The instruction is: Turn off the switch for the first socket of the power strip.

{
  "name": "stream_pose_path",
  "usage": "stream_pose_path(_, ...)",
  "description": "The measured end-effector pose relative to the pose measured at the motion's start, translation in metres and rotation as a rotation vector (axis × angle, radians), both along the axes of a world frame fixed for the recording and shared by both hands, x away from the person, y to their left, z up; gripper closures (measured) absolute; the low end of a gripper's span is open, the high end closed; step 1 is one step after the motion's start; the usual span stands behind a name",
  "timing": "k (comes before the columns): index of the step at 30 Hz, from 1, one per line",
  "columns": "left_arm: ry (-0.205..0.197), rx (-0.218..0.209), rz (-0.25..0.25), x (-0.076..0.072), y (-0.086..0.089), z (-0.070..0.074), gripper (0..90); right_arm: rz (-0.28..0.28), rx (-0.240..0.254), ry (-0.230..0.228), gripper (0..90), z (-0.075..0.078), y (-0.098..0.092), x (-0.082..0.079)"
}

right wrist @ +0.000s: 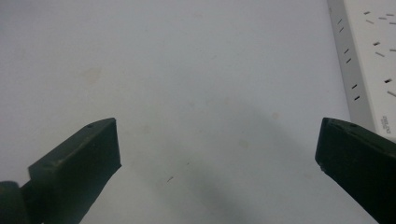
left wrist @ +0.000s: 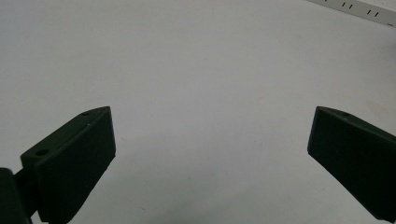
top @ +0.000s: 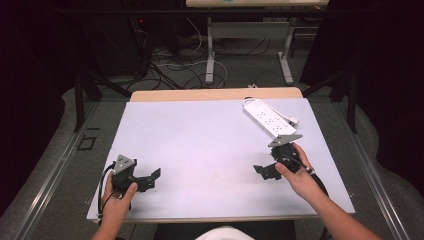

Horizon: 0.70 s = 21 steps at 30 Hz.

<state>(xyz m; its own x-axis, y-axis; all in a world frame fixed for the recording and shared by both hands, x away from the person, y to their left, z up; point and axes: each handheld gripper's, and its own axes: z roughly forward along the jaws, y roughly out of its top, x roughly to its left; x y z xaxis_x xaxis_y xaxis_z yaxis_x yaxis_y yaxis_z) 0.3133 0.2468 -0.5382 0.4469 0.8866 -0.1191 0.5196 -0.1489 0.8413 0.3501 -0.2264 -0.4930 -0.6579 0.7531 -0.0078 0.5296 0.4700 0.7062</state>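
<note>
White power strip [top: 267, 118] lies flat on the pale worktop [top: 200, 145], angled, with its short cord end pointing away to the right. It sits just beyond the right gripper [top: 266, 169], close to that gripper's grey three-cornered plate but not between its jaws. In the right gripper view the power strip [right wrist: 373, 60] runs along the upper right edge, its rows of dark socket slots visible, just past the tip of the right-hand jaw and apart from it.

Both jaws of the right gripper [right wrist: 217, 149] stand wide open with nothing between them except bare worktop [right wrist: 187, 70], which carries a few faint stains. A hand [top: 295, 172] wraps the body of this gripper from behind, the forearm coming in from the lower right.

Well apart from it, across the worktop, the left gripper [top: 152, 178] rests low near the front left corner, held by the other hand [top: 120, 197], its jaws pointing toward the middle of the worktop. In the left gripper view its jaws [left wrist: 210, 140] are likewise spread wide and hold nothing; plain worktop lies between and ahead of them. Far ahead of the right-hand jaw, in the top right corner of that view, a sliver of the power strip [left wrist: 359, 7] shows.
</note>
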Motion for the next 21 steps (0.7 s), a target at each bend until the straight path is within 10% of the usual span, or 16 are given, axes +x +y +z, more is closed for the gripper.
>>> stream_pose_path(21, -0.001, 0.004, -0.002, 0.000, -0.001, 0.000, 0.9, -0.065, 0.083, -0.039, 0.0, -0.044, -0.017, -0.024)
